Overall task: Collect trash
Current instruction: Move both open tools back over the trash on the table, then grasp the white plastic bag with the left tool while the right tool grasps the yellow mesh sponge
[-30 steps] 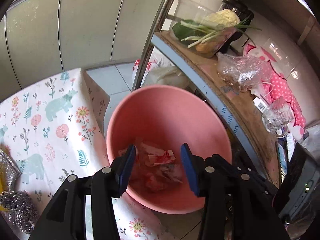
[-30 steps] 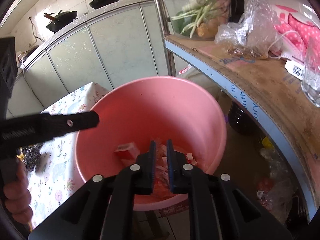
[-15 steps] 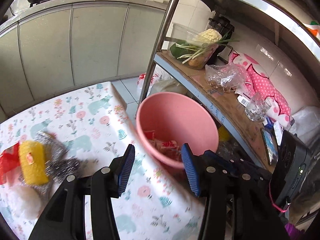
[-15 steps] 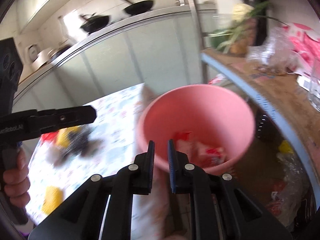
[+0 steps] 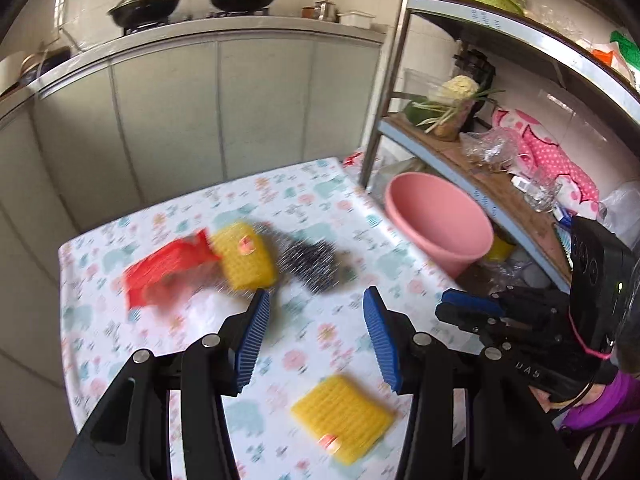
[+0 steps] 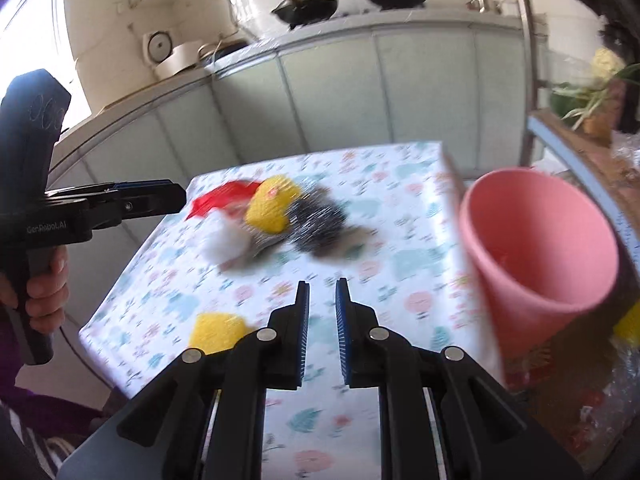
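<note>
Kitchen; floral table (image 5: 304, 344) with sponges; pink bin (image 5: 440, 224) beside it.

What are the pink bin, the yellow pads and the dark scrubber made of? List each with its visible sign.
Pink bin: probably plastic, with smooth matte walls of even colour.
Yellow pads: likely sponge or woven cloth, with a ribbed grid texture.
Dark scrubber: seemingly steel wool, a grey glinting tangle, though blurred.

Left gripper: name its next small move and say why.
Probably ease the left gripper, open and empty, forward and down toward the red wrapper beside the far yellow sponge; it looks like trash on the table, while the pink bin waits alongside.
</note>
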`<state>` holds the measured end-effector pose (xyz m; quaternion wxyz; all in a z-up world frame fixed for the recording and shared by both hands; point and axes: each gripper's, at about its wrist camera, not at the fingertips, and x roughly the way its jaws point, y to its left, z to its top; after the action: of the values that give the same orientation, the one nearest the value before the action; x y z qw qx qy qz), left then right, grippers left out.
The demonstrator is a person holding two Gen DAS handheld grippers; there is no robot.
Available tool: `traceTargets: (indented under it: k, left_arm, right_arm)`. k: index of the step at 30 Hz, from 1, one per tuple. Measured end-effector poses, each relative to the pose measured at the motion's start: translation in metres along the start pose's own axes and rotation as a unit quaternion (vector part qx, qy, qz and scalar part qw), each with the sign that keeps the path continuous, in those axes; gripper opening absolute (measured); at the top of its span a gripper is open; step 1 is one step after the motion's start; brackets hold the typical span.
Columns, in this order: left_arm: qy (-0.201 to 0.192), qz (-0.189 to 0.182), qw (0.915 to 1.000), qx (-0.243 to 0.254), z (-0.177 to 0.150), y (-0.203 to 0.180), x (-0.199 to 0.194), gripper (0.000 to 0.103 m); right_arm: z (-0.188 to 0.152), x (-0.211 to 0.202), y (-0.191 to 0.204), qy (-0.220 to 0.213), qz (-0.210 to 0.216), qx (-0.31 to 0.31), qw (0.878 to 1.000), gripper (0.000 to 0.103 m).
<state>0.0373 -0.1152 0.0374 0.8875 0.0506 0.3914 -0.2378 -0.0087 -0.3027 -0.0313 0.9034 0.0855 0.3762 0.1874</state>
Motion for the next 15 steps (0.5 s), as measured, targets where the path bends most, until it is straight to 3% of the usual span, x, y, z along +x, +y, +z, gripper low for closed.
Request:
traceTargets:
  k: [3, 5, 7, 15]
  left_arm:
    - [-0.004, 0.018, 0.9997, -0.015, -0.022, 0.018, -0.009, 0.048]
    - [-0.003, 0.02, 0.9993, -0.032, -0.037, 0.028, -0.011, 0.048]
    - [0.002, 0.018, 0.9988, -0.046, -0.049, 0.036, -0.01, 0.048]
    - [0.005, 0.021, 0.996, -0.086, -0.078, 0.055, -0.005, 0.048]
  right_arm:
    - [-0.007, 0.013, 0.018, 0.033, 0.035, -0.013, 0.999, 0.016]
    - [-0.011, 0.018, 0.03, 0.048, 0.05, -0.032, 0.997, 0.03]
    - [-0.015, 0.022, 0.04, 0.062, 0.056, -0.046, 0.995, 0.035]
    - [-0.024, 0.05, 0.061, 0.111, 0.06, -0.083, 0.989, 0.037]
